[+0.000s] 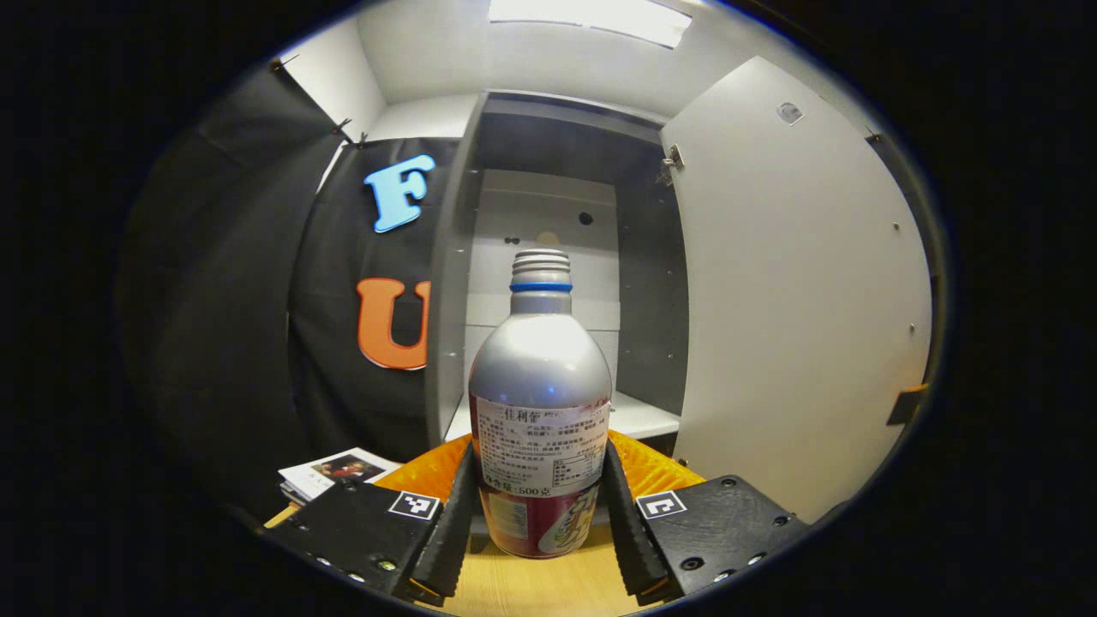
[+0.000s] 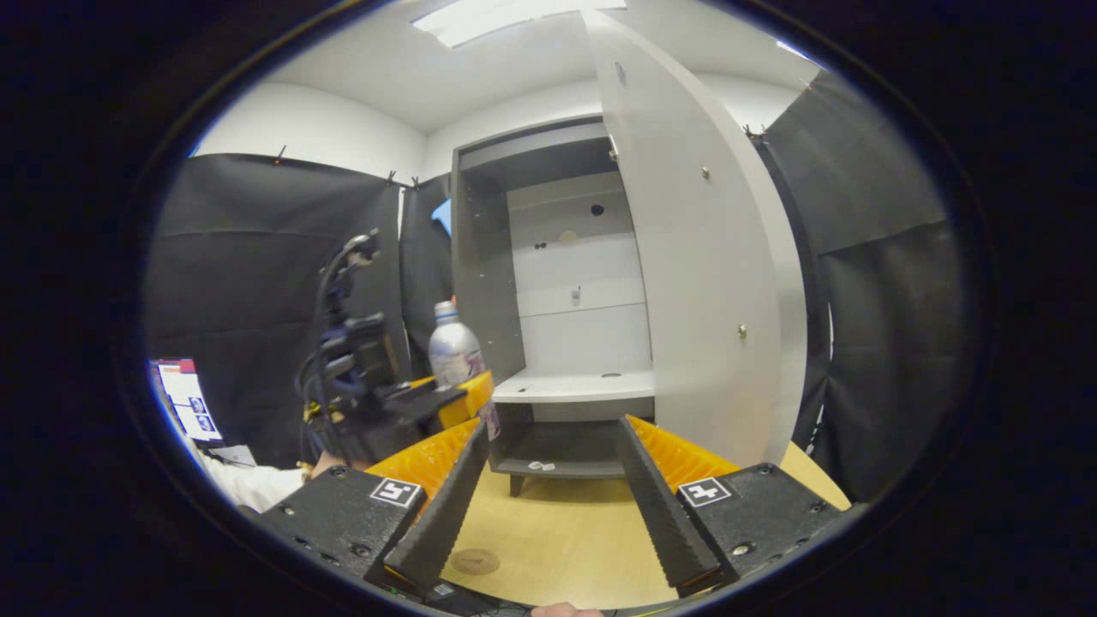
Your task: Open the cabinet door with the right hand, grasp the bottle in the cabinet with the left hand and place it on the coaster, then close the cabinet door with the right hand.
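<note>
A silver bottle [image 1: 540, 403] with a printed label and a threaded neck stands upright between the fingers of my left gripper [image 1: 540, 514], which is shut on its lower body. In the right gripper view the same bottle [image 2: 452, 350] is held by the left gripper [image 2: 458, 398] in the air, left of and in front of the cabinet [image 2: 561, 386]. The cabinet door [image 2: 694, 257] is swung wide open. A round brown coaster [image 2: 474, 561] lies on the wooden table [image 2: 566, 531], just ahead of my right gripper [image 2: 551, 428], which is open and holds nothing.
The open door [image 1: 797, 300] stands close on the right of the bottle. A booklet [image 1: 338, 470] lies on the table at the left. A person's white sleeve [image 2: 248, 484] shows behind the left gripper. The cabinet's white shelf [image 2: 574, 387] is bare.
</note>
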A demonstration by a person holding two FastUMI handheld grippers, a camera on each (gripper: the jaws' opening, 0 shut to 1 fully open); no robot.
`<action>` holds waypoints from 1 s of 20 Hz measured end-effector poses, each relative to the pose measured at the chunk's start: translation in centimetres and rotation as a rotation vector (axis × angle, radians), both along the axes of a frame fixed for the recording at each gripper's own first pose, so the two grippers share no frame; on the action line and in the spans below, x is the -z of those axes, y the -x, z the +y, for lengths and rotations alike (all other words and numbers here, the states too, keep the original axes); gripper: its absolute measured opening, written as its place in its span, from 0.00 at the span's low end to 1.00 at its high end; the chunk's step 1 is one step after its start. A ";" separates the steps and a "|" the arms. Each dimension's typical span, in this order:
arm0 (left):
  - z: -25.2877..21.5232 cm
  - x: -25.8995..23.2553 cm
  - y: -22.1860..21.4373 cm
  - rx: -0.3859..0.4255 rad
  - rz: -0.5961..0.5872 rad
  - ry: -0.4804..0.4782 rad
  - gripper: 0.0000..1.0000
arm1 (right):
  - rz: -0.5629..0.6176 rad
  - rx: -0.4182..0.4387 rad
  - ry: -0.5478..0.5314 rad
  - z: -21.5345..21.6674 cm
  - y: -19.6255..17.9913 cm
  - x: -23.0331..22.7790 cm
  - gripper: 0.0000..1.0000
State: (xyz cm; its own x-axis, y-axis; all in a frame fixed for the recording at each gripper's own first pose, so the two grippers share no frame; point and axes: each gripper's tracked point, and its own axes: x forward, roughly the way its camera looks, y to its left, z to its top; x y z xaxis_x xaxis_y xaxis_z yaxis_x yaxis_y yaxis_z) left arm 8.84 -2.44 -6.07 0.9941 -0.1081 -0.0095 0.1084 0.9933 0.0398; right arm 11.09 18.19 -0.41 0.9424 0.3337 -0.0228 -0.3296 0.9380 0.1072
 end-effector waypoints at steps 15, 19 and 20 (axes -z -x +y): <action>3.1 21.1 9.5 -0.088 0.095 -0.021 0.69 | 0.072 -0.022 0.061 2.0 0.2 2.2 0.94; 4.1 23.1 9.4 -0.122 0.102 -0.016 0.68 | 0.098 -0.009 0.071 2.0 -0.2 2.9 0.94; 4.3 23.7 9.3 -0.131 0.108 -0.024 0.68 | 0.105 -0.009 0.072 2.0 -0.2 3.1 0.94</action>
